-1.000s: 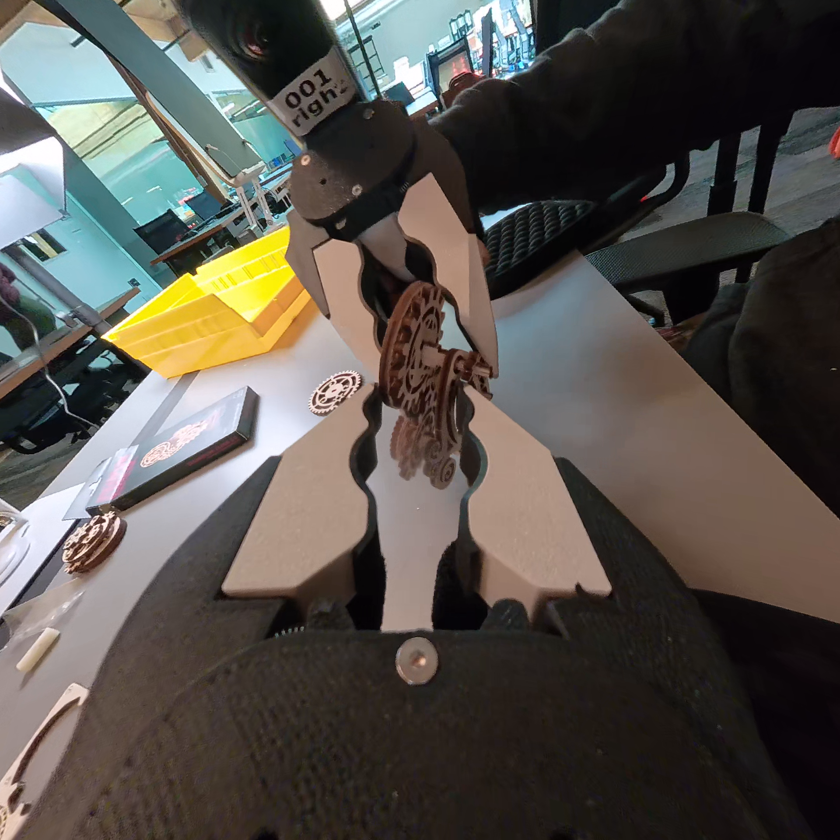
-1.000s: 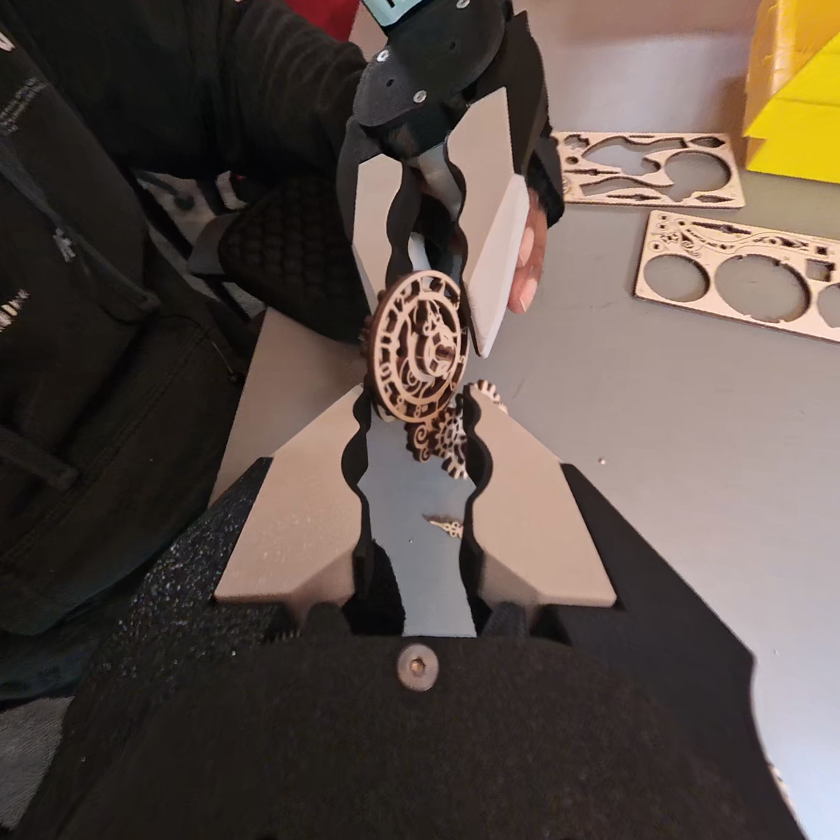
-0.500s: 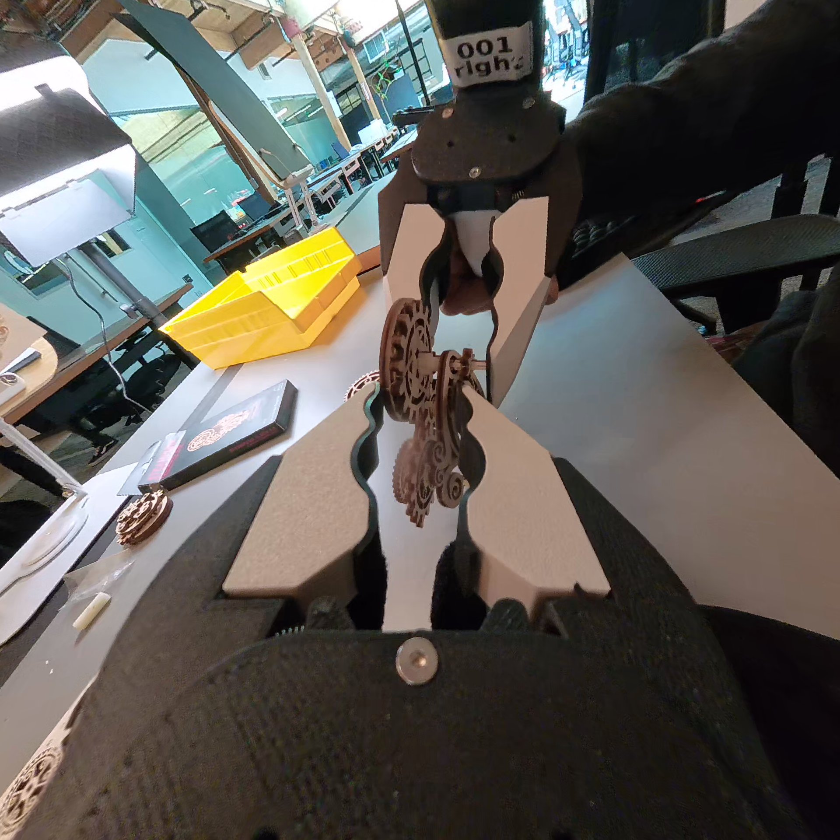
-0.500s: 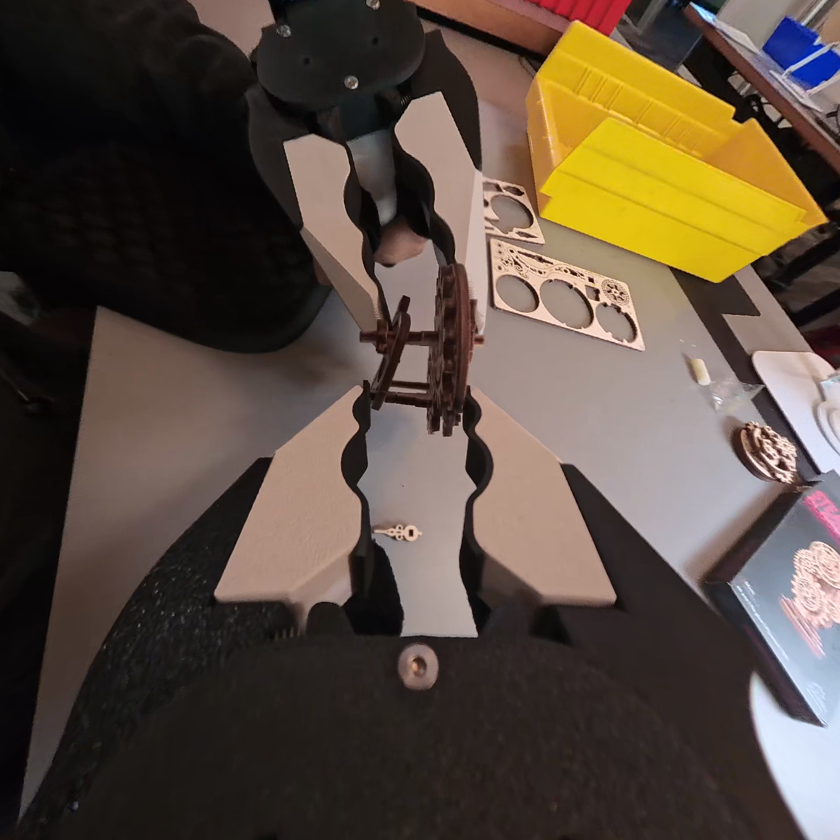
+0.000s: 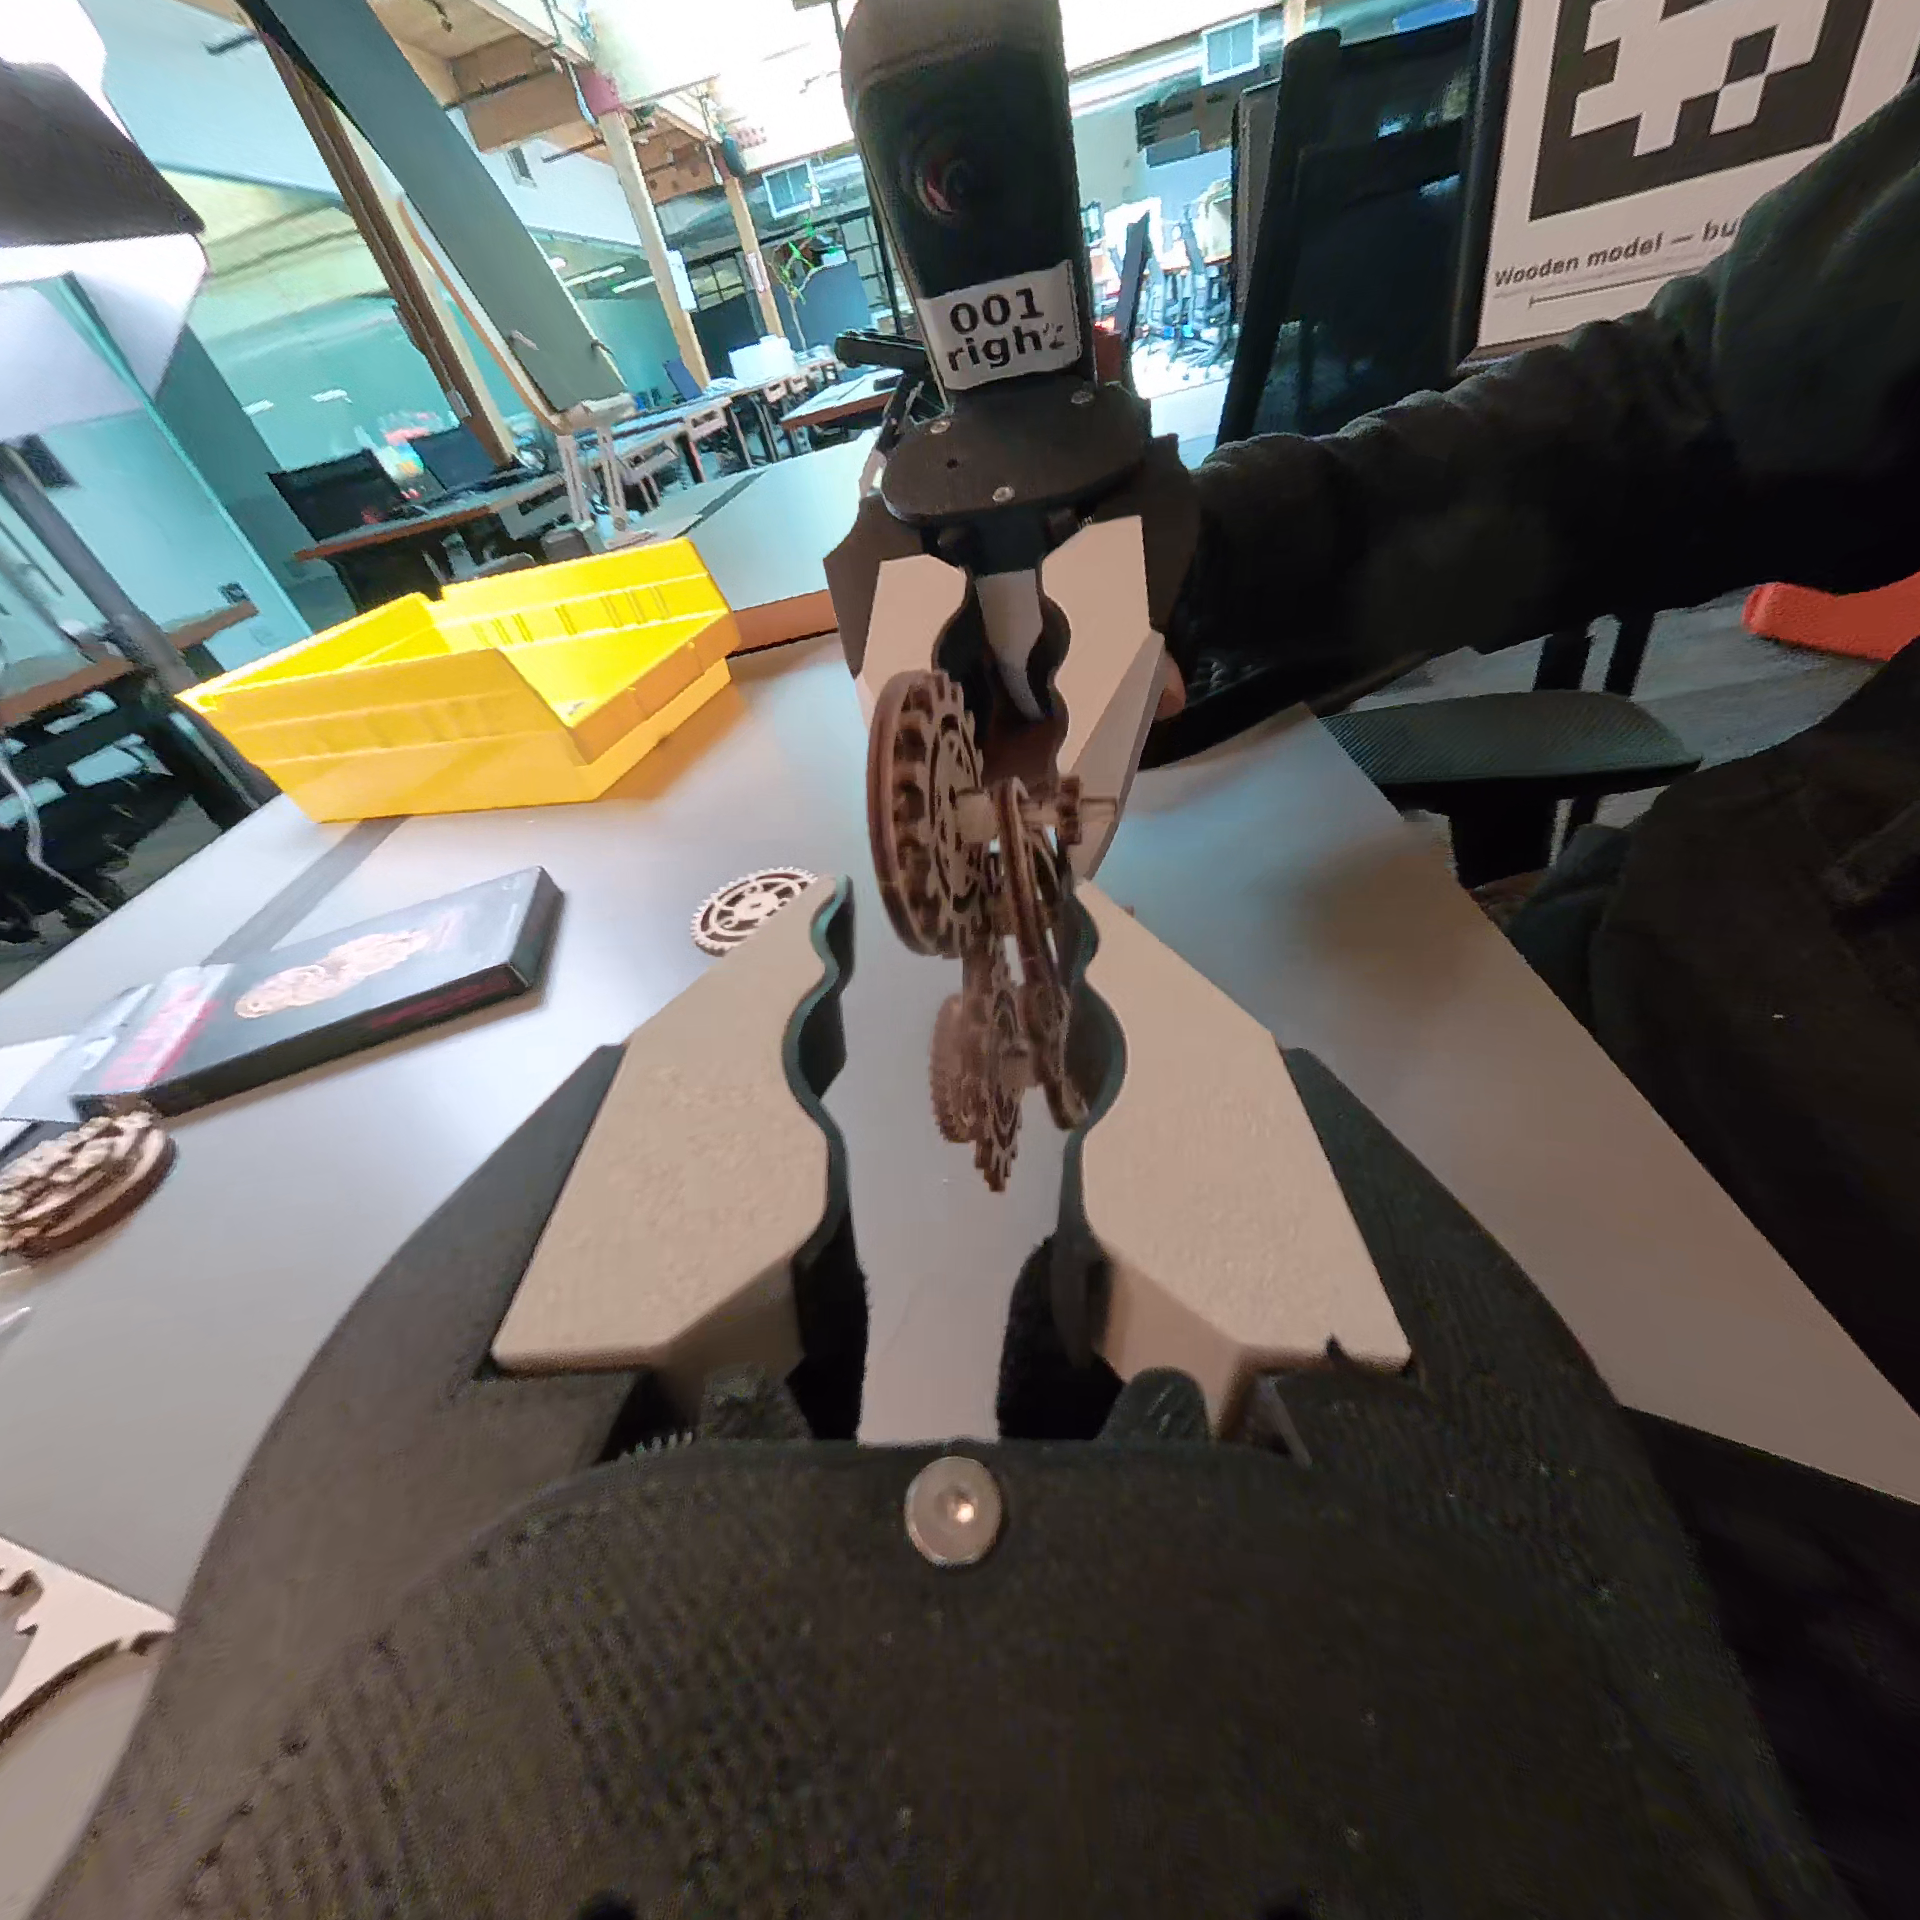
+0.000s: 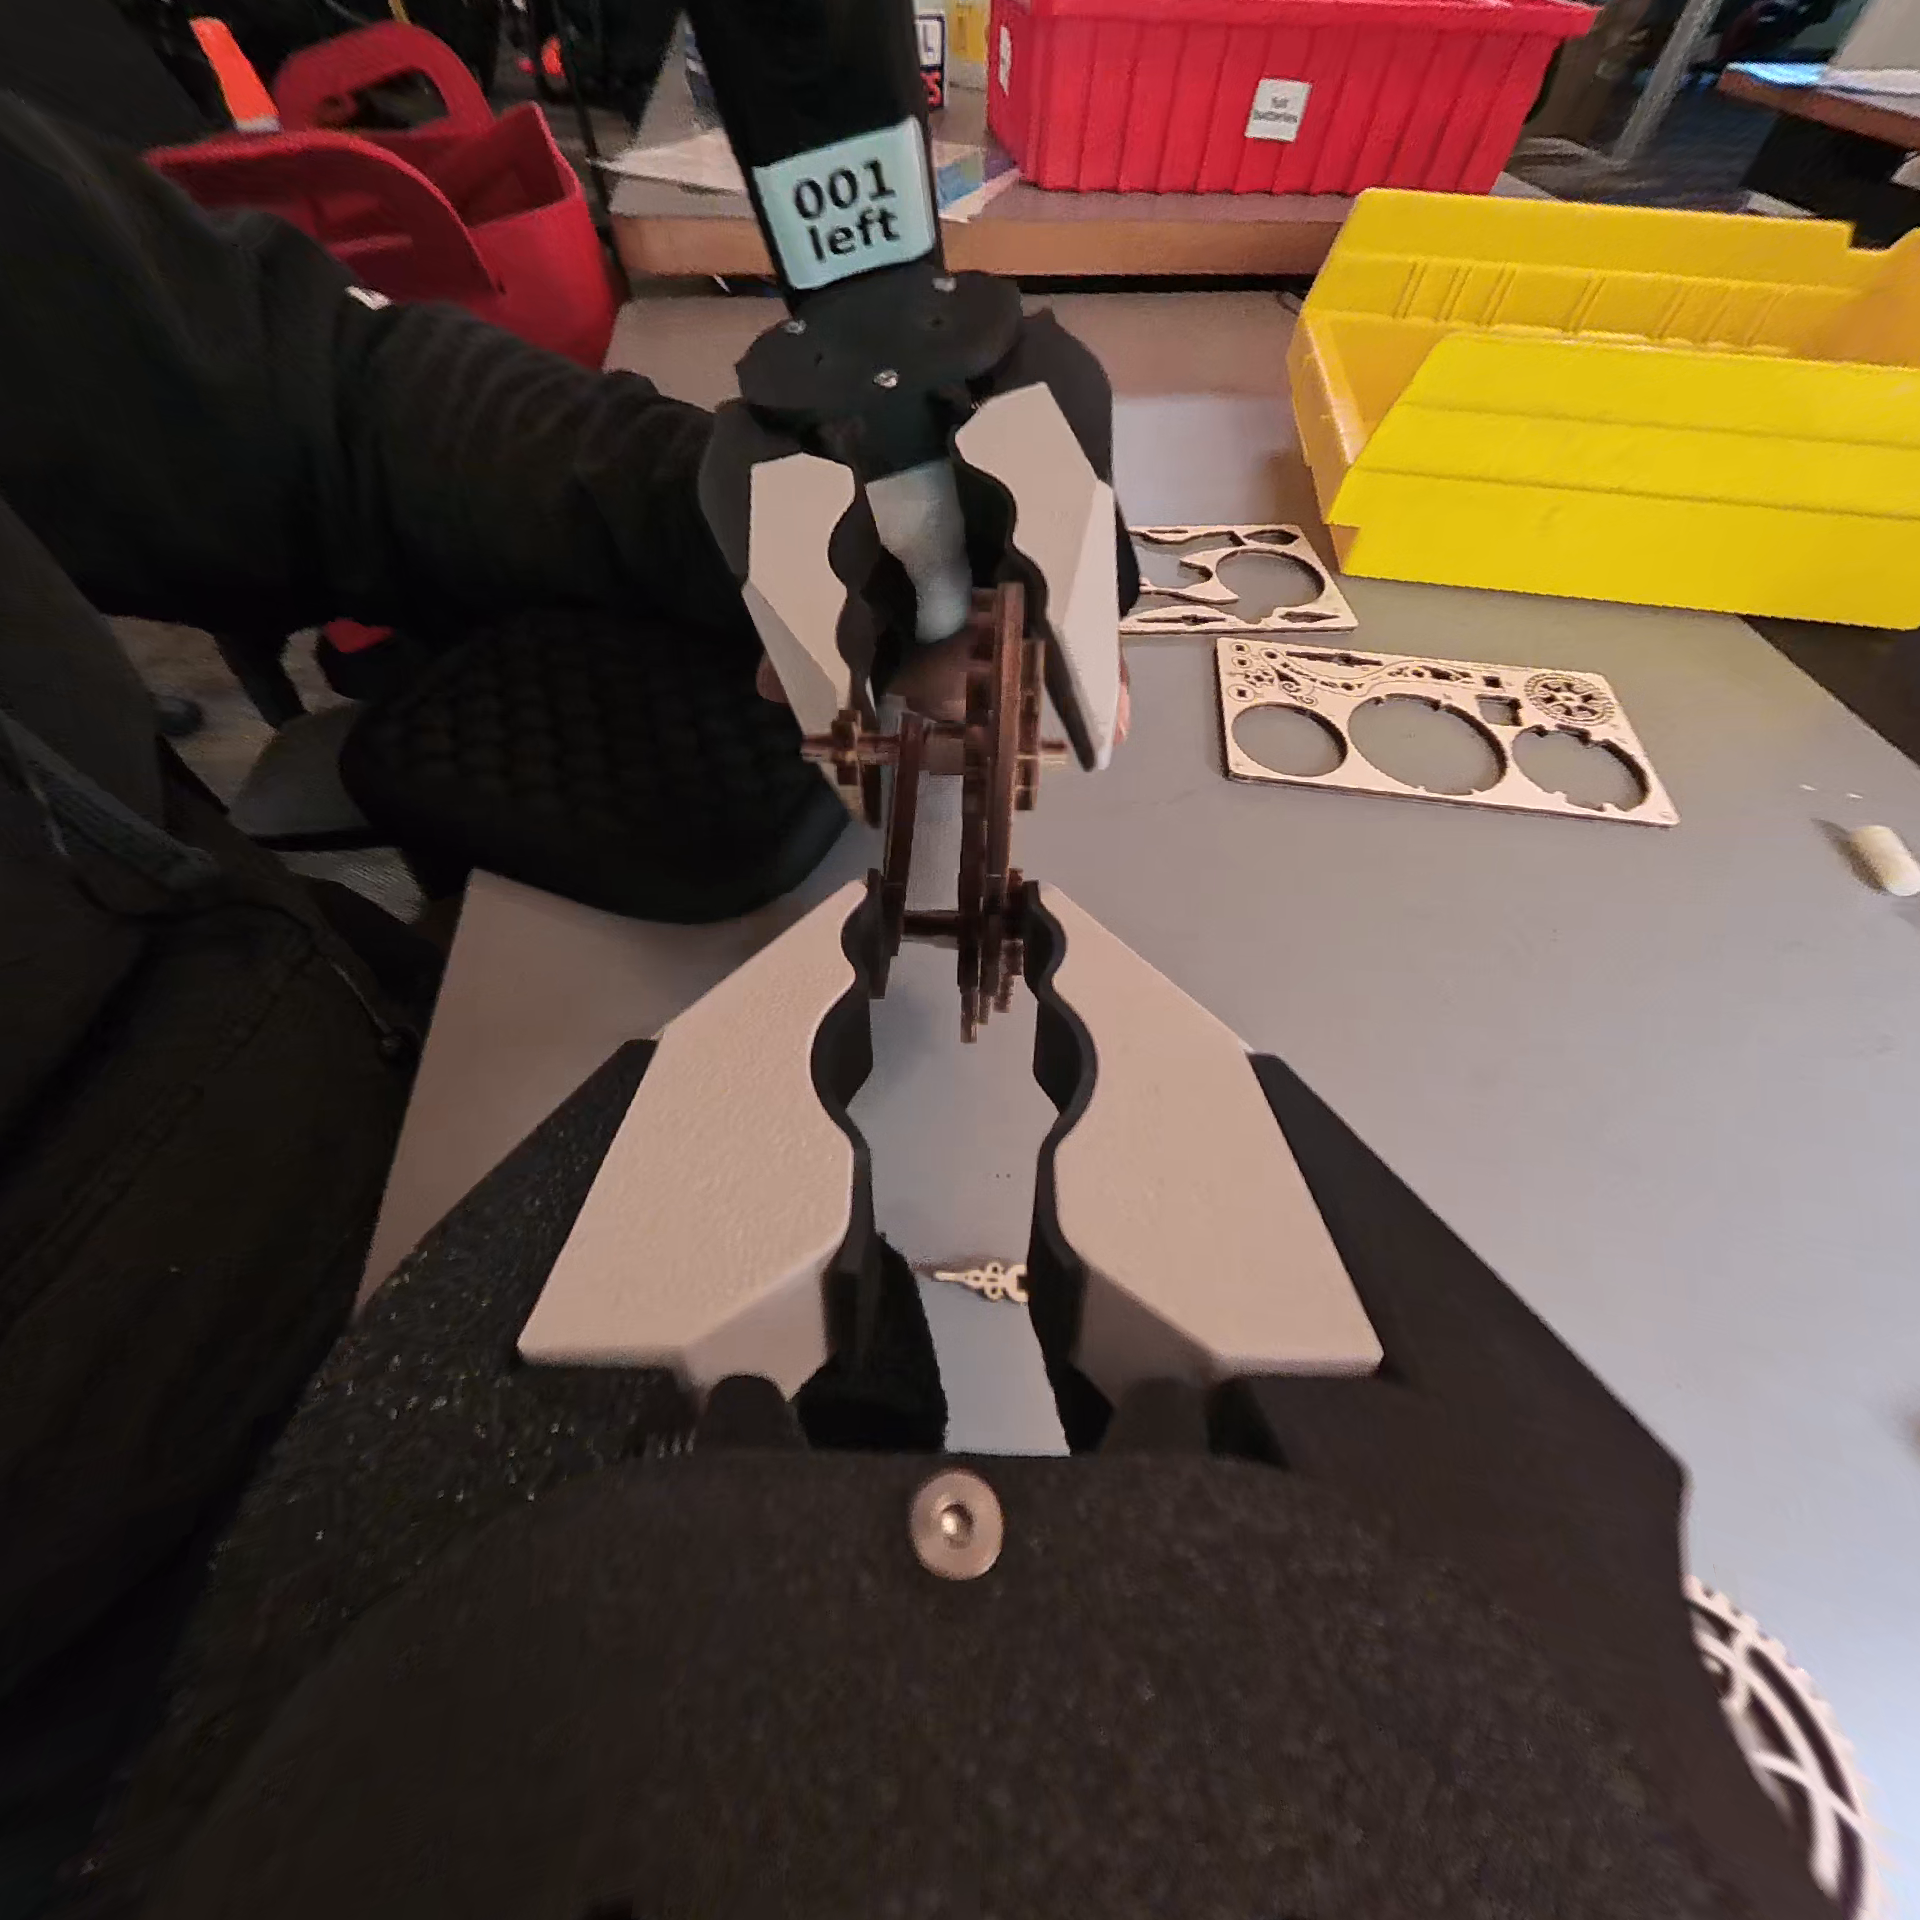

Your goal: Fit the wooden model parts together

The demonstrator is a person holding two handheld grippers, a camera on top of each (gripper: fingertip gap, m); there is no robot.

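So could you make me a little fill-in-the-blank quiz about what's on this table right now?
1. The wooden gear model is held up between ____ grippers.
2. The storage bins on the table are coloured ____.
3. The tiny clock hand lies on the ____.
4. The loose gear lies flat beside a ____ box.

Missing words: two; yellow; table; black

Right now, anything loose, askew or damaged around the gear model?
One stray: a tiny pale wooden clock-hand piece lies loose on the grey table, under the right gripper. The brown wooden gear assembly hangs between the right gripper and the left gripper, off the table. No damage visible.
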